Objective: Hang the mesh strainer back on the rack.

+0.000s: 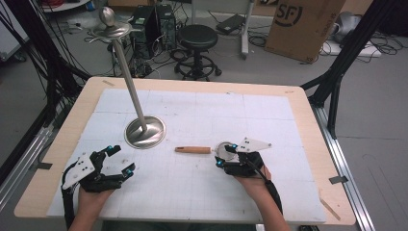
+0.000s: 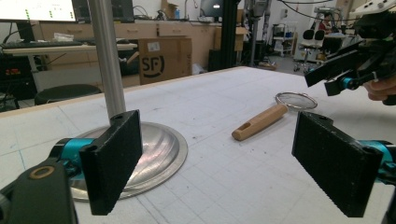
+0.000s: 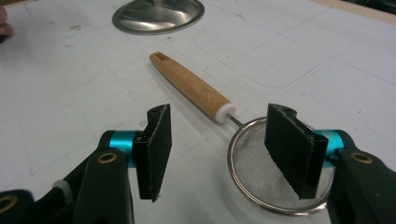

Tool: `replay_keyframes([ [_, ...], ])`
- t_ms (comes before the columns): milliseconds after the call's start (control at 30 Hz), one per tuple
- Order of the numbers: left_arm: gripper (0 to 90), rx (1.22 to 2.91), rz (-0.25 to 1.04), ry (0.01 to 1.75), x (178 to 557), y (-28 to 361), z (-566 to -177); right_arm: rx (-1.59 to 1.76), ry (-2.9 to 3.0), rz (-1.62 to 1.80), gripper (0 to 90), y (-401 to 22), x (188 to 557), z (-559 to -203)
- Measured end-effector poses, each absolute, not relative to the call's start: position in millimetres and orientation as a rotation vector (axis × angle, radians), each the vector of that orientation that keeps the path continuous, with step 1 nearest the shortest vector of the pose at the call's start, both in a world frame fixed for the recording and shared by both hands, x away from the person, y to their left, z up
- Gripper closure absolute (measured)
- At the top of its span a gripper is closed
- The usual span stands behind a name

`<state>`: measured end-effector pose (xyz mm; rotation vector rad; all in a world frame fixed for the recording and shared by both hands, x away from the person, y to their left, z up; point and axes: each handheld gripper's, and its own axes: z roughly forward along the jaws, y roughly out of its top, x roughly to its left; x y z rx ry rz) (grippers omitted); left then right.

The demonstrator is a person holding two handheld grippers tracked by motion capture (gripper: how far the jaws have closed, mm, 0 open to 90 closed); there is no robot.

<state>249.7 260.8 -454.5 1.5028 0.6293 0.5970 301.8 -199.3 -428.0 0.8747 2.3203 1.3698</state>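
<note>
Closest to me, at the near edge of the table (image 1: pixel 308 144), my right gripper (image 1: pixel 223 155) hovers with its jaws spread and nothing between them. From the right gripper view, the strainer (image 3: pixel 268 172) lies flat just under and ahead of this gripper, its mesh bowl below the right jaw, its wooden handle (image 3: pixel 191 86) pointing away toward the stand. My left gripper (image 1: pixel 120 159) is well apart on the other side, also spread wide and empty, low over the white mat.

I judge the step in hand is the approach to pick up the strainer, not yet the grasp itself. I cannot tell for sure if the right jaw already touches the rim of the bowl; the angle is poor there, so I would say it is just above it.

For the next move I think the right gripper must shift toward the handle, or lower so that the jaws stand on both sides of the rim or the thin wire neck, and then close.

Farther away stands the metal stand (image 1: pixel 144 132), its round base flat on the table and its pole rising up; probably the strainer should hang on its top.
</note>
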Motion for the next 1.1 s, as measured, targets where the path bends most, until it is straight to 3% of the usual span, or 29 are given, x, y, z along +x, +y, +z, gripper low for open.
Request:
replay_keyframes([
  [1100, 16.6, 1.499, 0.587, 0.637, 251, 261, -455, 0.721, 2.617, 0.988, 40.5, -133, 359, -427],
])
